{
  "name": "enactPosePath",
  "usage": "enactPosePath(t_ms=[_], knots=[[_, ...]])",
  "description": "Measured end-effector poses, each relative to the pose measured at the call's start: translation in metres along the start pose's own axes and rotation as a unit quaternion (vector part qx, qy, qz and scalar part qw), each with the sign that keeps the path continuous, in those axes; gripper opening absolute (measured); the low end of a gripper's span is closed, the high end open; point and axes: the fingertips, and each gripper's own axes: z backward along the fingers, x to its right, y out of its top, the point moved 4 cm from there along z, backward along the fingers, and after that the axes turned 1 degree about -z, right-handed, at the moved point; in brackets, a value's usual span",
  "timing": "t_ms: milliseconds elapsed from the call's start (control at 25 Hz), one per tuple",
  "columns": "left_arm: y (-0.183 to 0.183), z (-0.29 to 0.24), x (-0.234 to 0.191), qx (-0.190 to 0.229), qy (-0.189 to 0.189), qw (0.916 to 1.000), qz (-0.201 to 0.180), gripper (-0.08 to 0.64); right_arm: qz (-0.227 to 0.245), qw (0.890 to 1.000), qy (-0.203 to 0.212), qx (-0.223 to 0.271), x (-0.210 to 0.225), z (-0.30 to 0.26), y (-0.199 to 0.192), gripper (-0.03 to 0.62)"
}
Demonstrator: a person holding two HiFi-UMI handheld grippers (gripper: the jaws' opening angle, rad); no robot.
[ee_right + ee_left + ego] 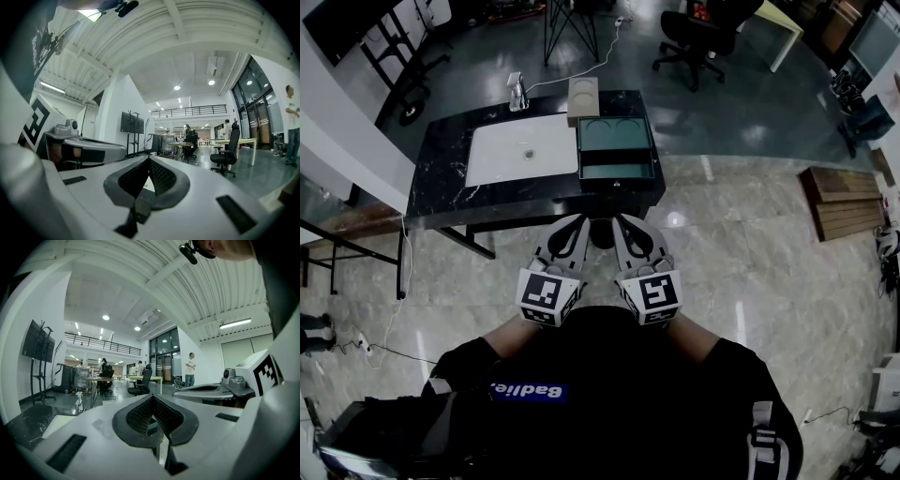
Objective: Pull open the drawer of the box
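The left gripper and right gripper are both clenched shut on nothing, while the green box sits on the table well ahead of the fingers, its drawer facing them, too small to judge whether it is pulled out or closed.

One black table is carrying one green box, one white tray and one beige block. Two grippers are showing, the left gripper and the right gripper, and one office chair is standing behind
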Motion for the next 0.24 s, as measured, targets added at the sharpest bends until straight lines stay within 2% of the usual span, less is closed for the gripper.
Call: enactPosePath(t_ms=[240], knots=[[0.0008, -0.0033, -0.0026, 0.0, -0.003, 1.0, 0.0, -0.008, -0.002, 1.0, -0.001, -0.001, 0.0022, -0.0046, 0.0002, 0.002]])
